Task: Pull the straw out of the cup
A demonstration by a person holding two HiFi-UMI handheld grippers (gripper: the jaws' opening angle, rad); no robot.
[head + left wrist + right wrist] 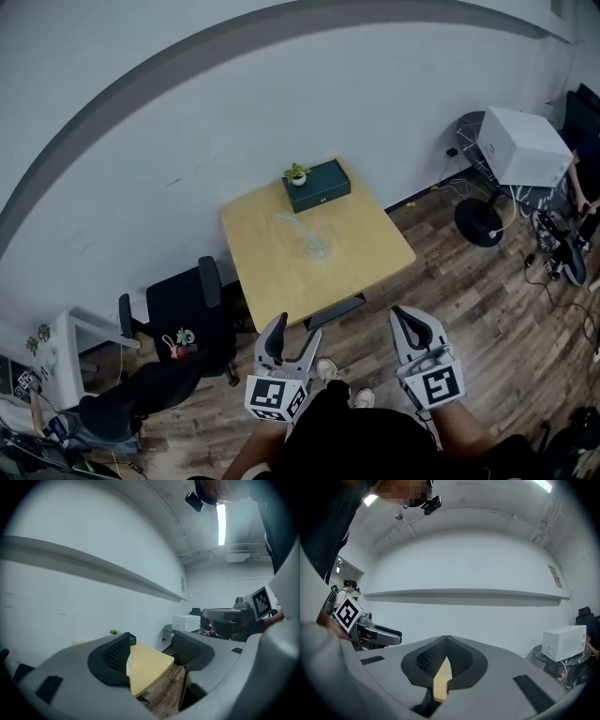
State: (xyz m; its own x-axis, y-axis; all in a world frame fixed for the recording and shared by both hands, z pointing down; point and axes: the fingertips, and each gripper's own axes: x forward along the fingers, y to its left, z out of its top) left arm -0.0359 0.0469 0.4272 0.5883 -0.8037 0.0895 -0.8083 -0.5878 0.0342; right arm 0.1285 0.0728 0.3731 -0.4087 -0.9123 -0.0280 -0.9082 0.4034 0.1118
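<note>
A clear cup [316, 245] with a pale straw [293, 225] leaning out of it stands near the middle of the small wooden table [366, 253] in the head view. Both grippers hang short of the table's near edge, well apart from the cup. My left gripper [292, 339] is open, and its dark pads stand wide with only the table [152, 667] and floor showing between them. My right gripper [409, 321] is shut with its jaw tips touching and nothing held. Only a sliver of the table [442, 682] shows below its tips [446, 641].
A dark green box [322, 184] with a small potted plant [296, 173] sits at the table's far edge by the wall. A black office chair [184, 314] stands left of the table. A white box [523, 145], a round stand base [480, 223] and cables lie right.
</note>
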